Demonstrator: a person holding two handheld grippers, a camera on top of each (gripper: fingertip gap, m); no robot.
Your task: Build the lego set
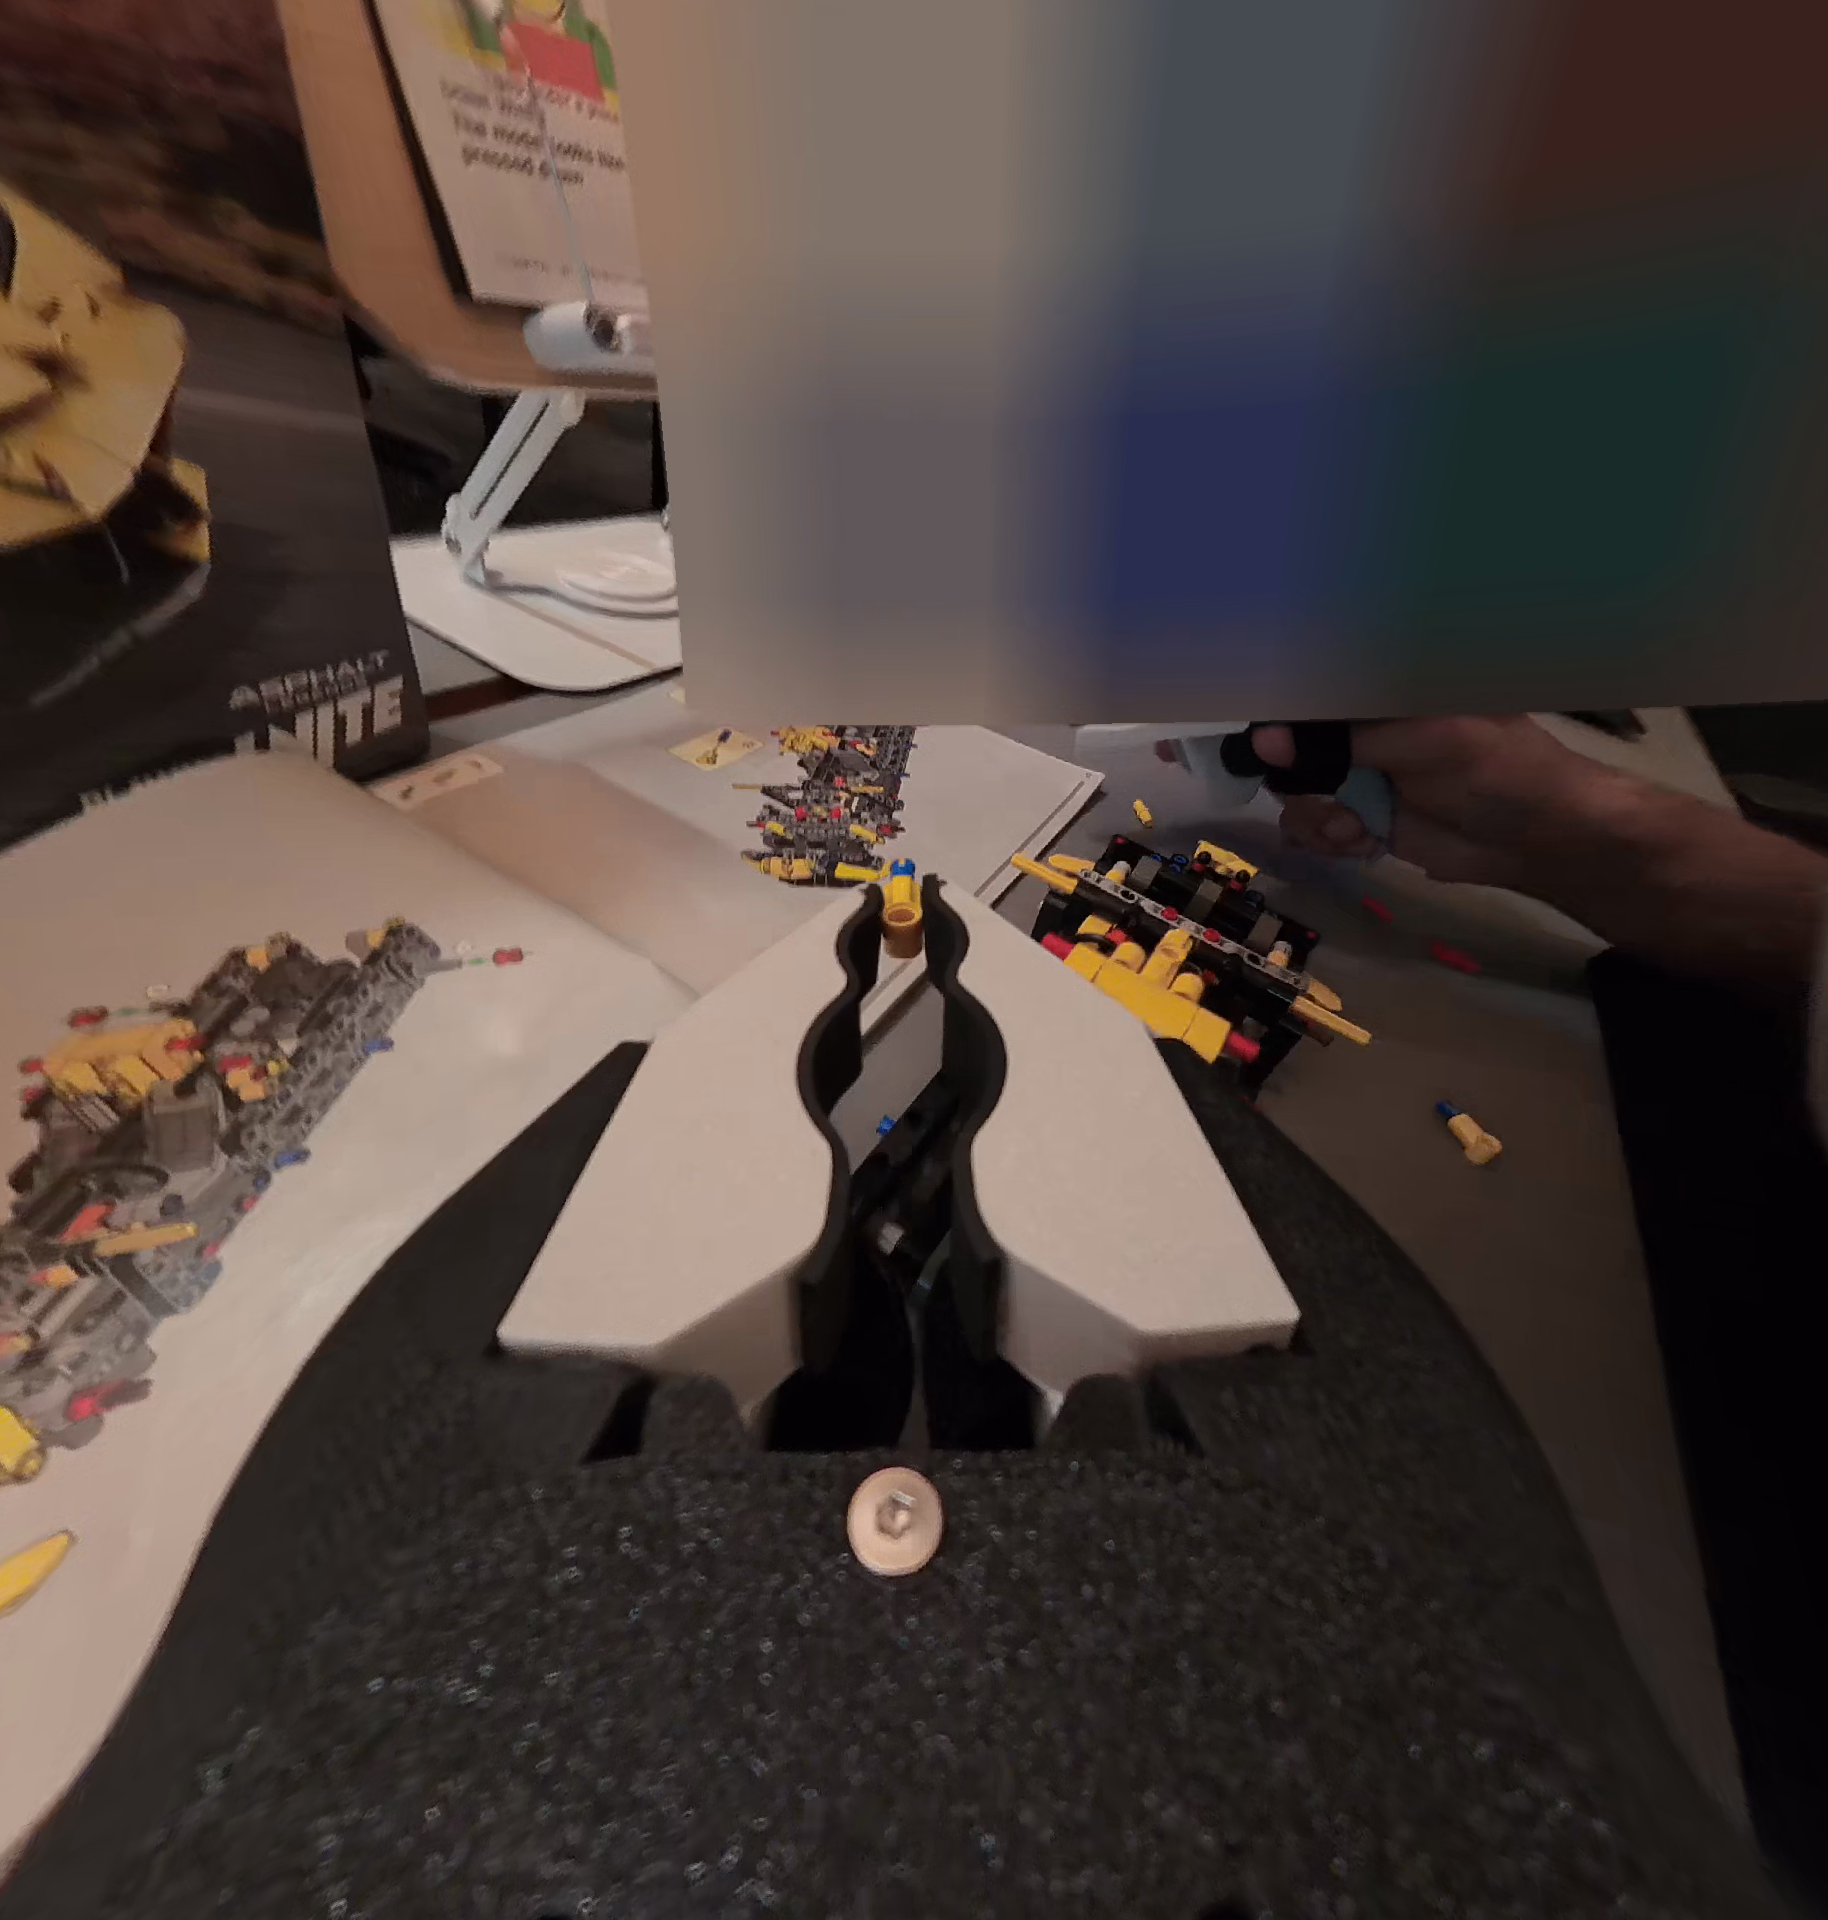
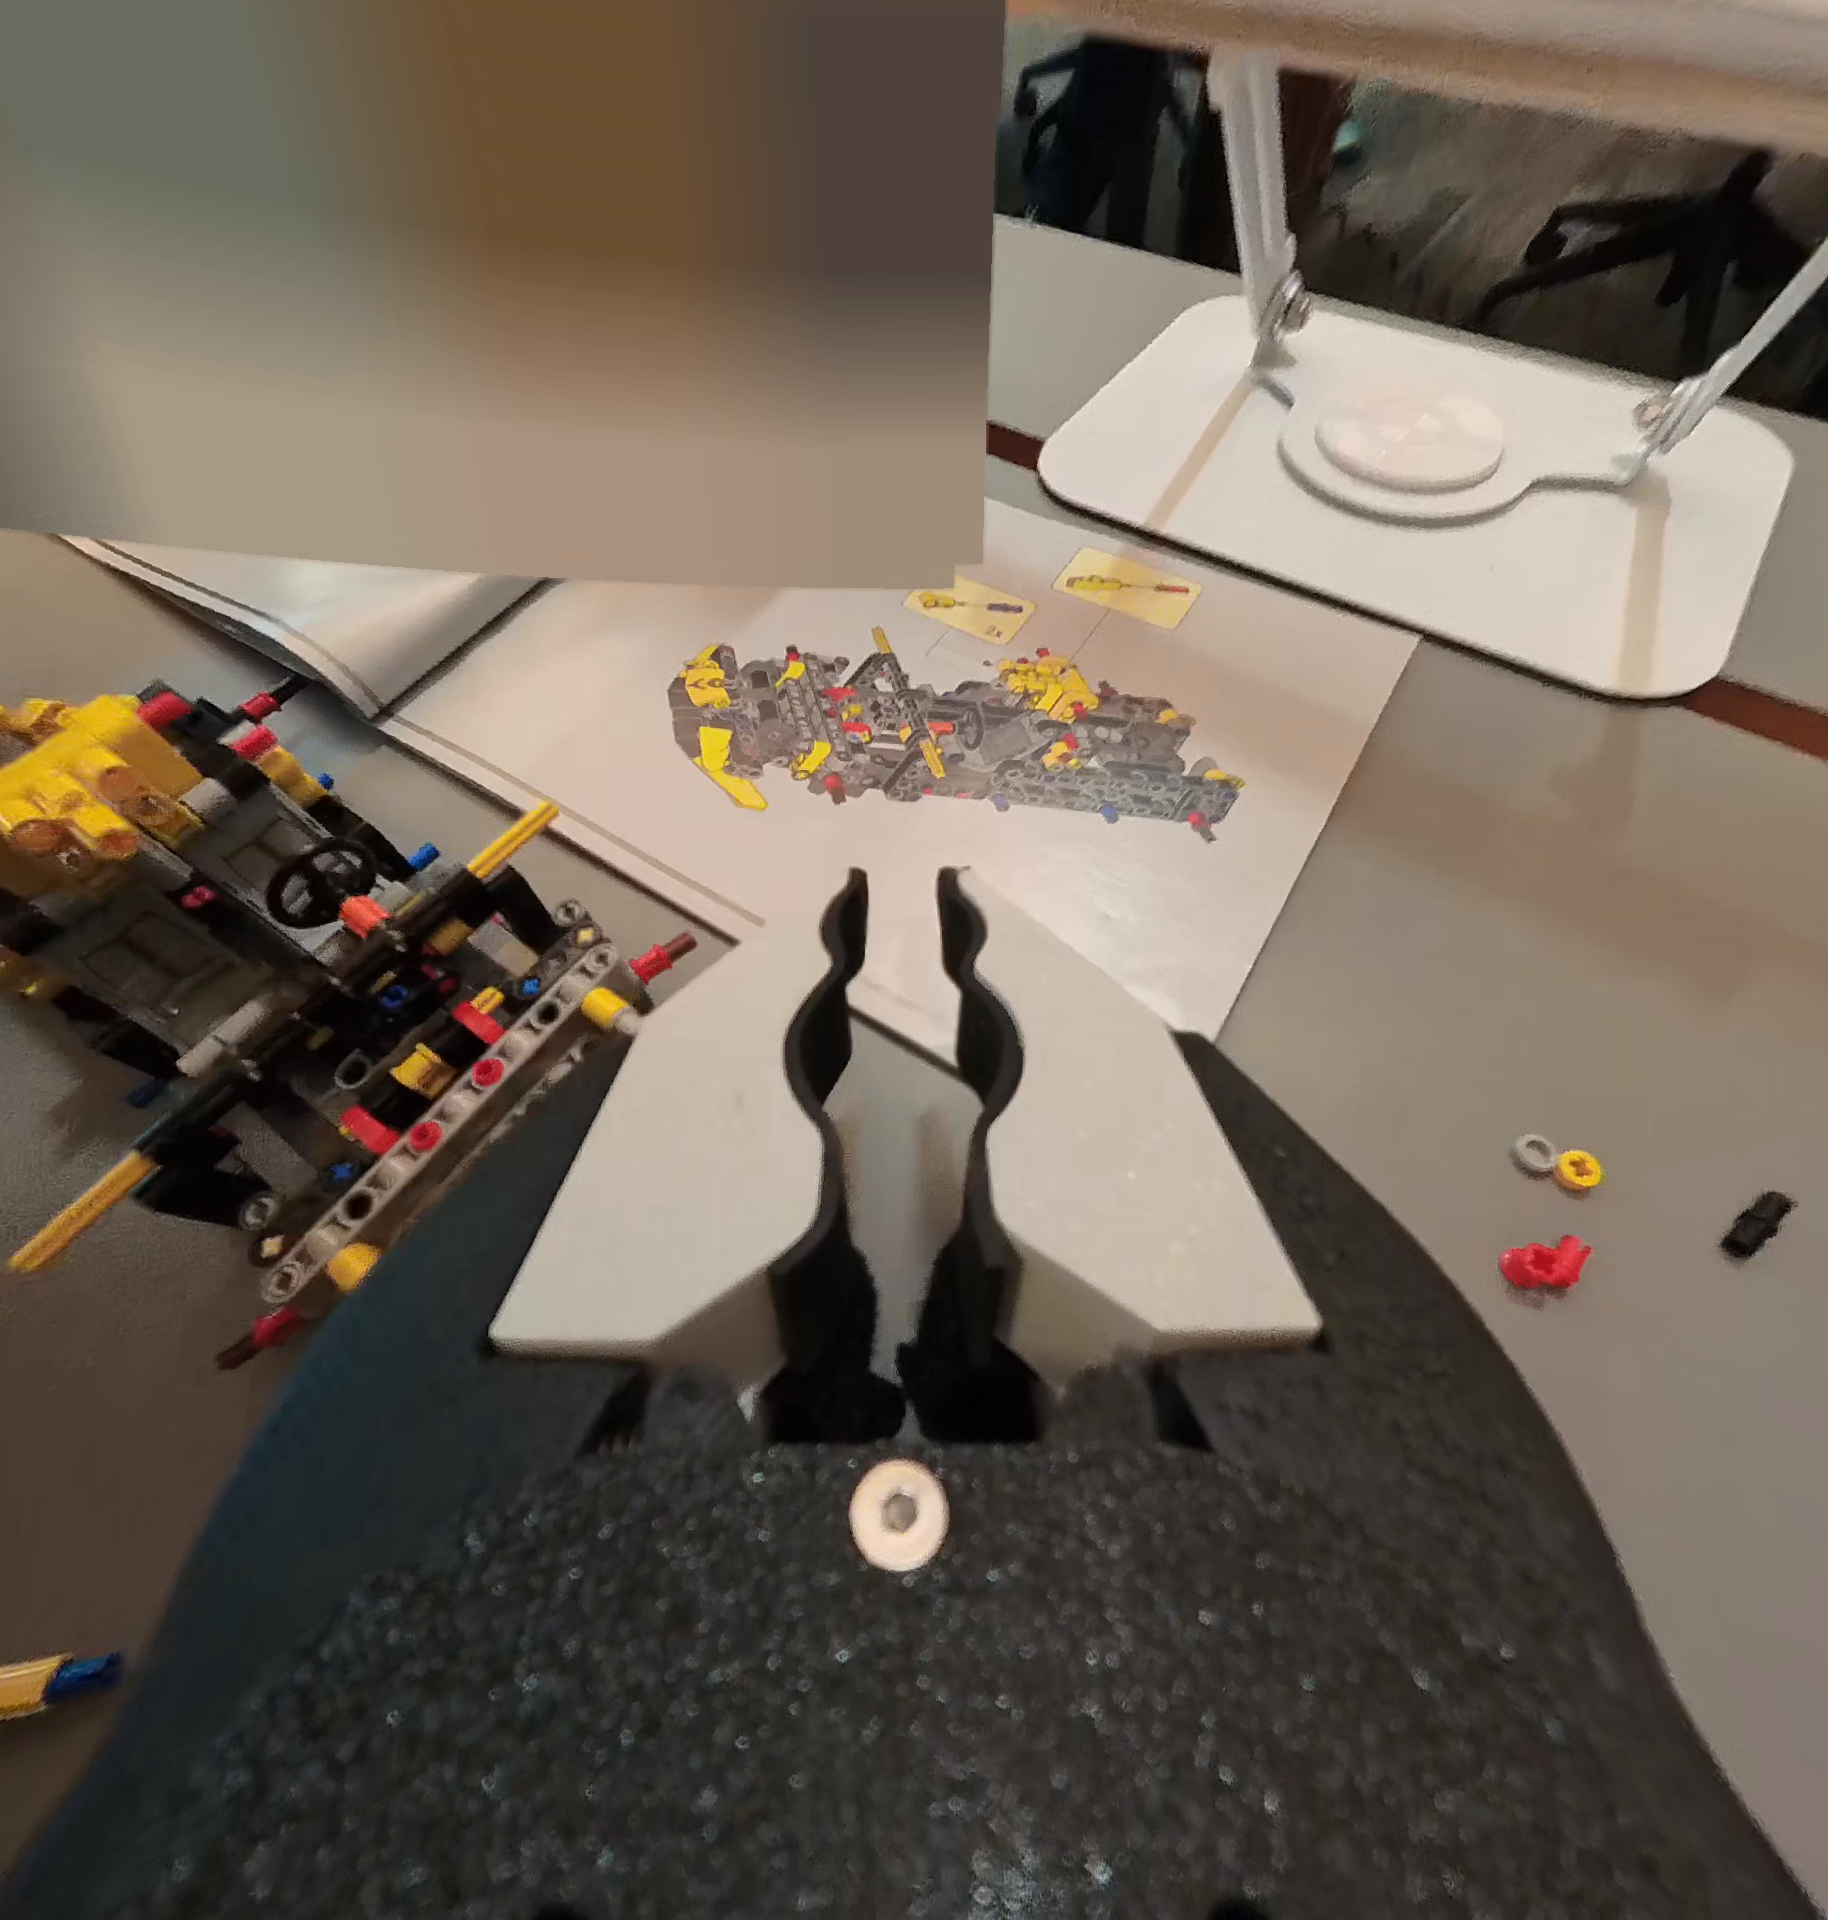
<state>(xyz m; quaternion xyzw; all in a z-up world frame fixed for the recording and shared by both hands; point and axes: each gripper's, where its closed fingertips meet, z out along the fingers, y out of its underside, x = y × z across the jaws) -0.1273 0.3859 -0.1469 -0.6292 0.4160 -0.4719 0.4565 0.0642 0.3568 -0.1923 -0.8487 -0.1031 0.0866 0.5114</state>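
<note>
Between my left claw's [image 1: 902,909] black tips a small yellow connector with a blue pin [image 1: 902,914] is pinched, over the open instruction booklet's [image 1: 598,831] right edge. Just right sits the yellow-and-black lego chassis [image 1: 1185,951]. My right claw [image 2: 902,894] hangs slack, empty, above bare grey table [image 2: 1512,935]; the chassis [image 2: 266,966] lies left.

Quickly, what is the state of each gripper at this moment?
Left gripper: shut on a small yellow plastic connector with a blue pin, held at the tips.
Right gripper: open, holding nothing, above the open instruction booklet.
</note>
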